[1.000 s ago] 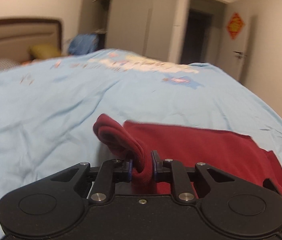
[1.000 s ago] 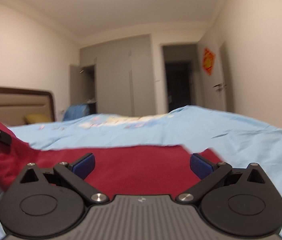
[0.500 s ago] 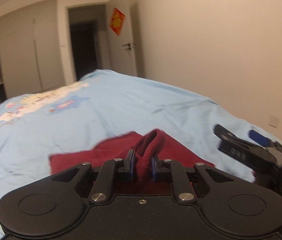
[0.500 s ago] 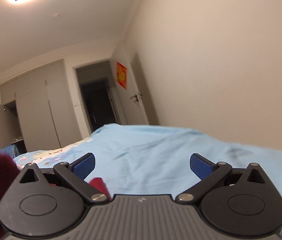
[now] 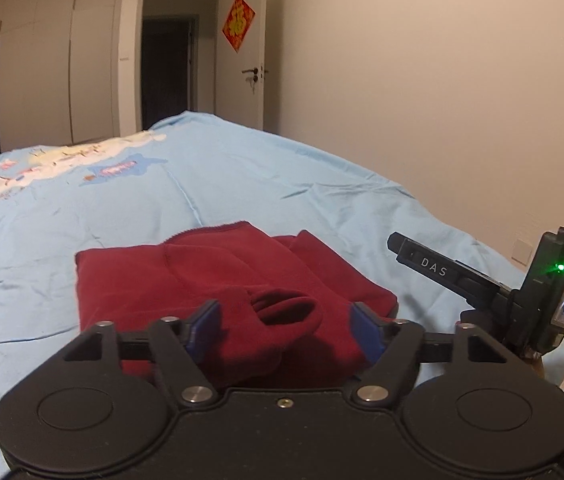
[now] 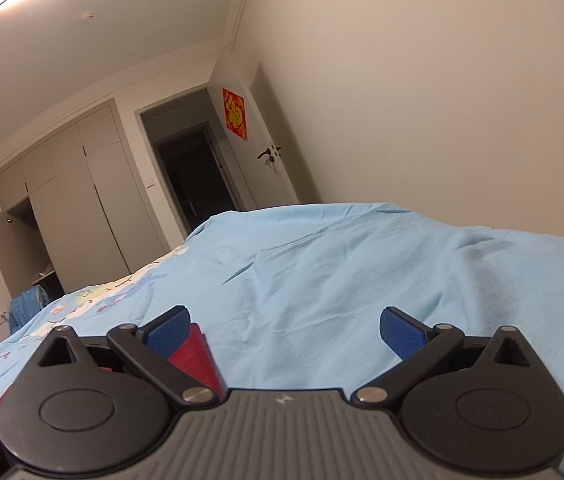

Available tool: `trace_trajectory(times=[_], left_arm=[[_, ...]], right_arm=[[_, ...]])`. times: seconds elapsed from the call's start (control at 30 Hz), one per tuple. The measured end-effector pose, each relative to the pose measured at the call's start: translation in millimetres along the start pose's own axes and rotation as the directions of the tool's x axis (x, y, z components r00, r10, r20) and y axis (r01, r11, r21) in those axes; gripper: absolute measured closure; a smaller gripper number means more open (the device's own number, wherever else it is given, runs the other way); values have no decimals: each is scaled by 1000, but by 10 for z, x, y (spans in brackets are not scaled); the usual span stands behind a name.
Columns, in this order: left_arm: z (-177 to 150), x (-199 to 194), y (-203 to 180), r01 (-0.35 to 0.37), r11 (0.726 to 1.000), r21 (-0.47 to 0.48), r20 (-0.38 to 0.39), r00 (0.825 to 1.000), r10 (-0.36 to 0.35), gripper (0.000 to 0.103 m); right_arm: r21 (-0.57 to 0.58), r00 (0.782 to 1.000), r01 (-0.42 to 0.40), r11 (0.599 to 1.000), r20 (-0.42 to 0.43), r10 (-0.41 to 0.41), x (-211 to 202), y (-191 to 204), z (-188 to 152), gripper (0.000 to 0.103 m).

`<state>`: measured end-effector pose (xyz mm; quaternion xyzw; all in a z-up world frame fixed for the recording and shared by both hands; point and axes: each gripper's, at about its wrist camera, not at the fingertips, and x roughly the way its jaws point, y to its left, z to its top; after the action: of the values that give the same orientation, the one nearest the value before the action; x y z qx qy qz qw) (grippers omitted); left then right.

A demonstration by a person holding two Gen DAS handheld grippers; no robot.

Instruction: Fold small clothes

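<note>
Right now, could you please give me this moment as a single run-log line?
left hand-held gripper: open, over red garment | right hand-held gripper: open, empty | garment: folded on blue bedspread

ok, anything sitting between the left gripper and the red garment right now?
Nothing visible. The left gripper is open, its pads either side of a rolled end of the red garment, which lies folded on the blue bedspread. The right gripper, also open, is off to the side, not between them.
</note>
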<state>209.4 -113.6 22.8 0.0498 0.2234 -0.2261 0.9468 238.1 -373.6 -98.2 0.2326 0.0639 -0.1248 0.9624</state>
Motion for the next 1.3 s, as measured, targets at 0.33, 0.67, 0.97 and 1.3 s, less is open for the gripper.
trace_trajectory(times=[0.33, 0.67, 0.97, 1.3], left_arm=[[-135, -115, 8, -190, 970, 148, 18, 982, 190, 24], [-237, -41, -7, -193, 958, 213, 15, 981, 195, 47], [-251, -33, -7, -199, 957, 211, 19, 980, 200, 78], [-159, -64, -133, -193, 962, 194, 42, 981, 188, 84]], right_arm=[[-133, 930, -337, 932, -204, 307, 34, 434, 214, 0], [-75, 702, -586, 807, -545, 459, 666, 1085, 230, 25], [-13, 652, -559, 829, -625, 430, 1018, 1183, 126, 72], [-119, 728, -589, 799, -506, 462, 761, 1199, 388, 97]])
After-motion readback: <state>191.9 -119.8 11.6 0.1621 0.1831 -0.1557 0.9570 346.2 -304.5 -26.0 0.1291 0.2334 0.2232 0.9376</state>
